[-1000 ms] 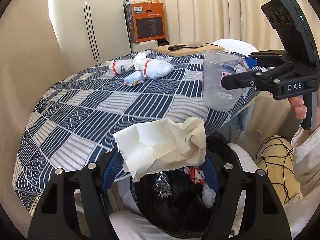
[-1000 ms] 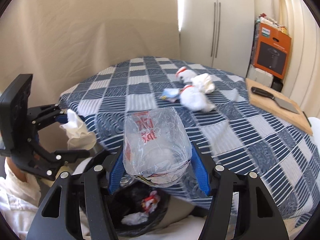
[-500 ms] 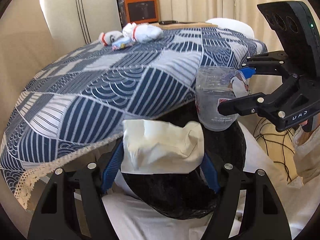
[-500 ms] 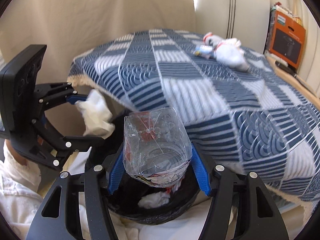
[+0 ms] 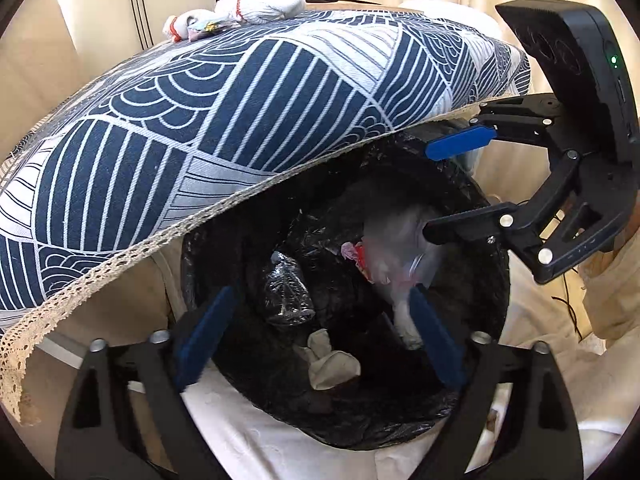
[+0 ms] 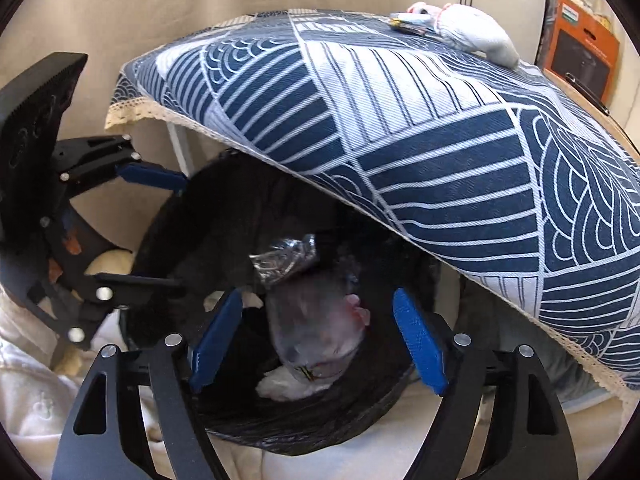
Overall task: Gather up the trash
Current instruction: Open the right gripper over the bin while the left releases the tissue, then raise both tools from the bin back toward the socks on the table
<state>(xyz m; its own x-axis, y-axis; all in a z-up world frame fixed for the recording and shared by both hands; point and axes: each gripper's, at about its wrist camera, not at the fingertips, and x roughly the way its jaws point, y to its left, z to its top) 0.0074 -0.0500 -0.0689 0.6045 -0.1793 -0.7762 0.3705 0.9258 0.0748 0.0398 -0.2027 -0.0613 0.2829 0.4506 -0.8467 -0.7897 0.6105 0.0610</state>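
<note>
A black-lined trash bin (image 5: 472,400) stands below the table edge; it also shows in the right wrist view (image 6: 320,432). My left gripper (image 5: 320,332) is open and empty above it. A cream tissue (image 5: 332,362) lies inside the bin. My right gripper (image 6: 316,344) is open above the bin, and also shows in the left wrist view (image 5: 444,192). A clear plastic bottle (image 6: 316,332) is blurred between and below the right fingers, inside the bin; it also shows in the left wrist view (image 5: 400,248). A crumpled clear wrapper (image 5: 288,292) lies in the bin.
The table with a blue and white patterned cloth (image 5: 240,100) overhangs the bin. White socks and a small packet (image 5: 240,12) lie on its far side. An orange box (image 6: 580,56) stands by the wall.
Both grippers dropped lower over the bin and opened. The tissue left my left gripper and lies in the bin. The bottle left my right gripper and is falling into the bin.
</note>
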